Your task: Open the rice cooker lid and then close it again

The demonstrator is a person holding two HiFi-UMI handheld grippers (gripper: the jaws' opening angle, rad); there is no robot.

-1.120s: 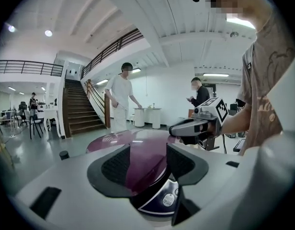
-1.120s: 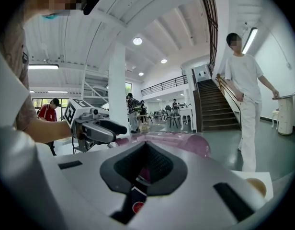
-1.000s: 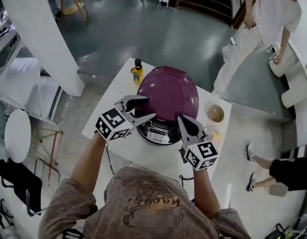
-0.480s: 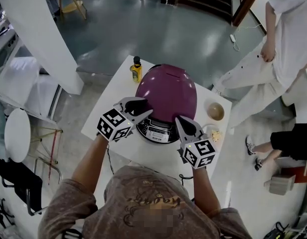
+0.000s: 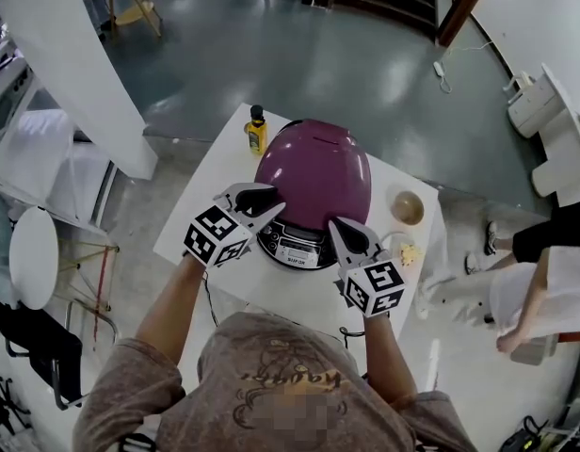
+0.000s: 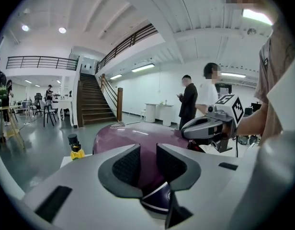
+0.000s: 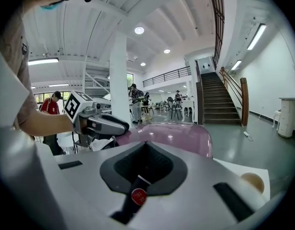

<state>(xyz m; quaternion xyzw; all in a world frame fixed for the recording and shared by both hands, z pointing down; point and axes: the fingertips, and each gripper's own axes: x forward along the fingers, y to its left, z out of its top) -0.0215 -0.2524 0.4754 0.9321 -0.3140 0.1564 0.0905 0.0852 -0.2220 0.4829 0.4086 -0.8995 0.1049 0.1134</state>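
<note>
Rice cooker (image 5: 314,172) is sitting dead ahead, lid down. Left hand-held gripper (image 5: 269,202), nearer, has just been closing on nothing, slightly agape; right hand-held gripper (image 5: 339,229) is sitting closed.

There is one rice cooker (image 5: 314,172), one table (image 5: 210,182), one bottle (image 5: 257,132) and one bowl (image 5: 407,209). There are two grippers: the left gripper (image 5: 279,199), whose jaws have just been closing with nothing between them, and the right gripper (image 5: 333,224). Each bears one marker cube (image 5: 217,236), so two in all. There is one pillar (image 5: 78,64) and one staircase (image 6: 92,99). In the left gripper view two people (image 6: 188,102) stand nearby; farther figures are too small to count.
</note>
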